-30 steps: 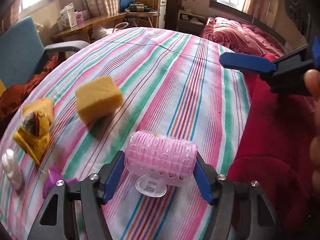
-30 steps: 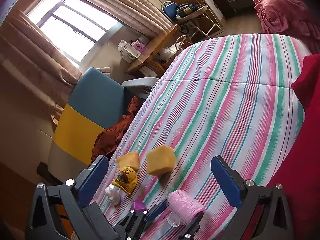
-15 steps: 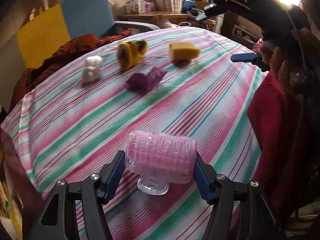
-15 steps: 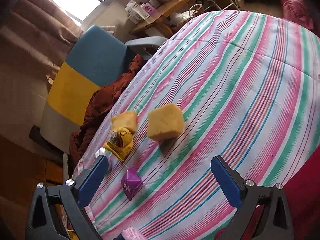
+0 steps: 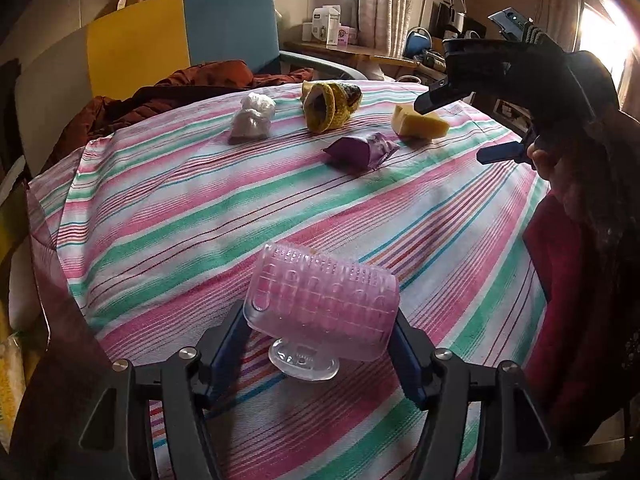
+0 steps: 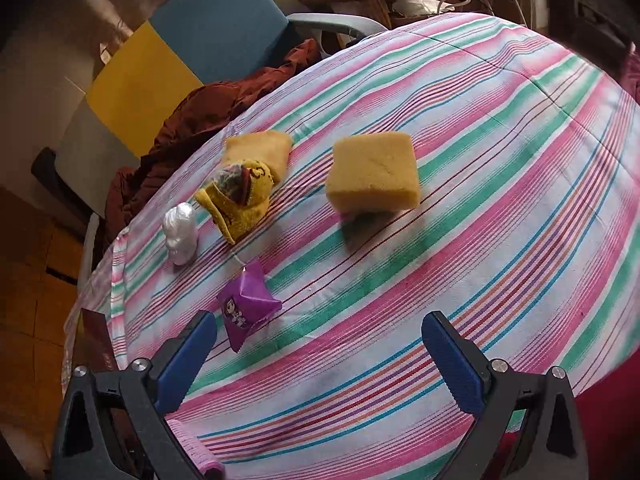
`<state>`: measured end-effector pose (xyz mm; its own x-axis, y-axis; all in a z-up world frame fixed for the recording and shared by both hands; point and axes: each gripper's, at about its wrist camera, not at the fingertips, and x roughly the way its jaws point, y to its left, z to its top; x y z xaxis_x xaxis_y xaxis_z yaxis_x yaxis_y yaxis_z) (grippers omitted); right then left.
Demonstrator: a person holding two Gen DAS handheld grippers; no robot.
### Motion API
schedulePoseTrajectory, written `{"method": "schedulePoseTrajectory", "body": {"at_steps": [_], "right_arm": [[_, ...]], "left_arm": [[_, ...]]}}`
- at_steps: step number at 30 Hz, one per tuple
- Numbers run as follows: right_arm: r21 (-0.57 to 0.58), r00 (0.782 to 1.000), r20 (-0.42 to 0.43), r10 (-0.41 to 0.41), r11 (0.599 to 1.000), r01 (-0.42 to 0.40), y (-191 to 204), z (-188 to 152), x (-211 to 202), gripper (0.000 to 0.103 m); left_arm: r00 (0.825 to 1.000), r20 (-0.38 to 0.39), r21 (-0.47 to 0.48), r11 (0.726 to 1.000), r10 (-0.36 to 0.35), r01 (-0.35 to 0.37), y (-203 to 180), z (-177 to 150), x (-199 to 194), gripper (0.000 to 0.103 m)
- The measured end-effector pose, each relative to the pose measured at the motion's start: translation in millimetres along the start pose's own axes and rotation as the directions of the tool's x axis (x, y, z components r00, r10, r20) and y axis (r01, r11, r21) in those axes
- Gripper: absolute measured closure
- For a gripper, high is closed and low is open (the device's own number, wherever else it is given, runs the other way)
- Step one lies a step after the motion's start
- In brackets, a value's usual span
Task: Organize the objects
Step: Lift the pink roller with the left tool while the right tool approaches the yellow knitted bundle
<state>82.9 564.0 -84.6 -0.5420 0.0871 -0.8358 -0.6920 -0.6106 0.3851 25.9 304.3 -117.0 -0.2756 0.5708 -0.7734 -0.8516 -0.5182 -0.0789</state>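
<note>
The striped pink, green and white cloth-covered bed [image 5: 168, 216] carried all items. The blue and yellow upholstered armchair [image 5: 180, 36] stood behind it. The yellow rectangular foam sponge [image 6: 374, 172] lay mid-surface, with the yellow knitted sock [image 6: 240, 200], the purple foil snack packet [image 6: 246, 306] and the white crumpled plastic bag [image 6: 181, 234] grouped near the armchair-side edge. The pink ribbed plastic hair roller [image 5: 322, 302] was pinched end to end in the left claw [image 5: 320, 336], just above the cloth. The right claw [image 6: 318, 350] was spread wide and empty, above the cloth beside the packet. Judged step: placing the roller. Recommended practice: lower until the roller's clear base rests flat, release slowly, and keep the right claw apart from the packet until the roller is settled
</note>
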Motion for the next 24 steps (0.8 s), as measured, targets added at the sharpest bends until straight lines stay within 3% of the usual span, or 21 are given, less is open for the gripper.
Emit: {"method": "schedulePoseTrajectory", "body": {"at_steps": [8,18,24], "right_arm": [[-0.13,0.997,0.044,-0.067,0.989,0.072,26,-5,-1,0.0],[-0.165,0.997,0.048,-0.067,0.984,0.074,46,7,12,0.001],[-0.182,0.997,0.05,-0.061,0.981,0.069,69,29,24,0.012]], "left_arm": [[1.0,0.02,-0.002,1.0,0.0,0.0,0,-4,2,0.036],[0.999,0.045,0.0,1.0,-0.014,0.014,2,-6,1,0.036],[0.998,0.055,0.001,1.0,-0.023,0.023,3,-7,0,0.036]]}}
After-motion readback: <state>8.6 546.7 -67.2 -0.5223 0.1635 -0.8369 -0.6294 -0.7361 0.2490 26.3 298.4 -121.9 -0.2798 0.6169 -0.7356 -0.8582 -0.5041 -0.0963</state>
